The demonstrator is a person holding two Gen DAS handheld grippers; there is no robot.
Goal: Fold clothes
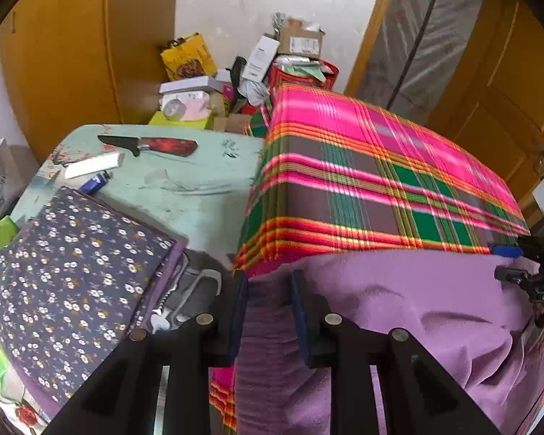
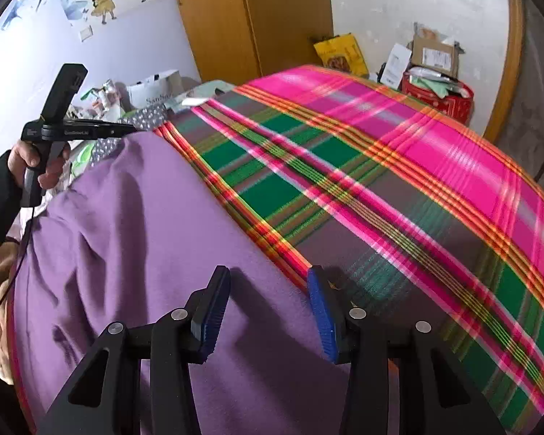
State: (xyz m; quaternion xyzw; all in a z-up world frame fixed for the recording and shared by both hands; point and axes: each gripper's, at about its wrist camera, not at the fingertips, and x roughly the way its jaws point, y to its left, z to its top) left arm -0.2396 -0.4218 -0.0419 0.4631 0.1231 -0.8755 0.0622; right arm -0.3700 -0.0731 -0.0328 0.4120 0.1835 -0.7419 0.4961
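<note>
left gripper (image 1: pixel 268 282): fingers pinched on cloth | right gripper (image 2: pixel 268 279): fingers apart

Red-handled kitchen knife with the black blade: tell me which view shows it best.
The left wrist view. There the red-handled kitchen knife lies whole and unobstructed on the pale green tabletop, beyond a white bar and a blue lighter. The right wrist view does not show it; the plaid cloth fills that frame.
</note>
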